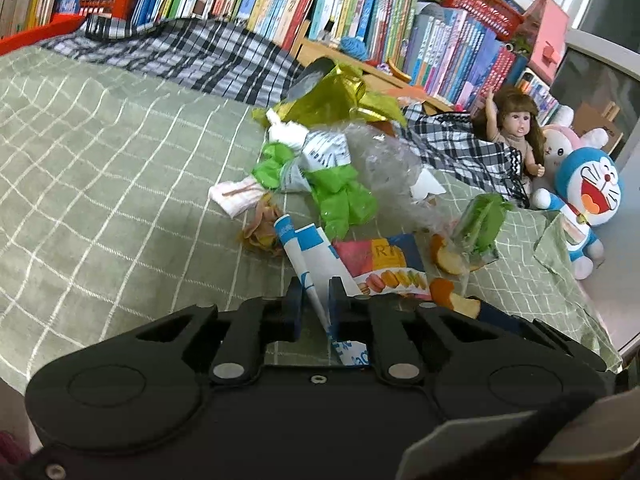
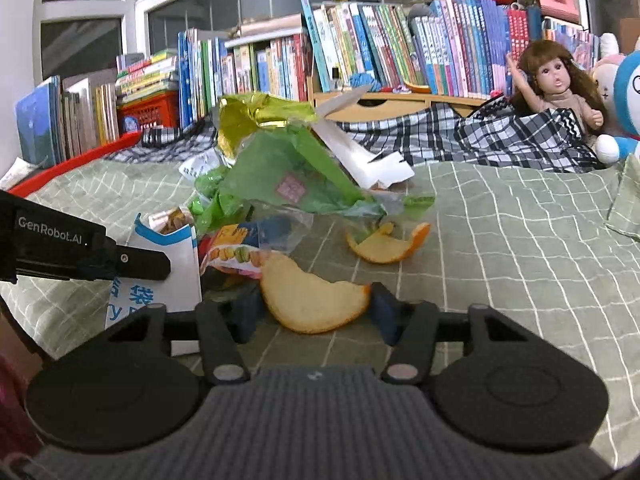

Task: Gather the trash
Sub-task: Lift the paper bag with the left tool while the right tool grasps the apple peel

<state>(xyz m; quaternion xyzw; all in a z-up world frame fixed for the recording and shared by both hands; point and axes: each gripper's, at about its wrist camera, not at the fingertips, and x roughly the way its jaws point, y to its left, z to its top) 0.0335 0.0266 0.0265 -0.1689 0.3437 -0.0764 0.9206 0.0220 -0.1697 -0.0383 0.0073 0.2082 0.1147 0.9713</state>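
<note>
A heap of trash lies on a green checked bedcover (image 1: 100, 184): green plastic wrappers (image 1: 340, 196), gold foil (image 1: 340, 96), clear plastic (image 1: 384, 156), a macaron snack wrapper (image 1: 384, 264) and orange peels (image 1: 448, 256). My left gripper (image 1: 316, 304) is shut on the edge of a white and blue paper bag (image 1: 310, 264). In the right wrist view that paper bag (image 2: 168, 256) stands upright with peel scraps in its mouth. My right gripper (image 2: 316, 314) is open, its fingertips on either side of a large orange peel (image 2: 316, 296) lying on the cover. Another peel (image 2: 388, 244) lies just beyond.
A doll (image 2: 556, 80), a blue cat plush (image 1: 588, 196) and a pink rabbit plush (image 1: 560, 148) sit at the right. A plaid cloth (image 2: 480, 136) lies behind the heap. Bookshelves (image 2: 400, 48) and red baskets (image 2: 152, 112) line the back.
</note>
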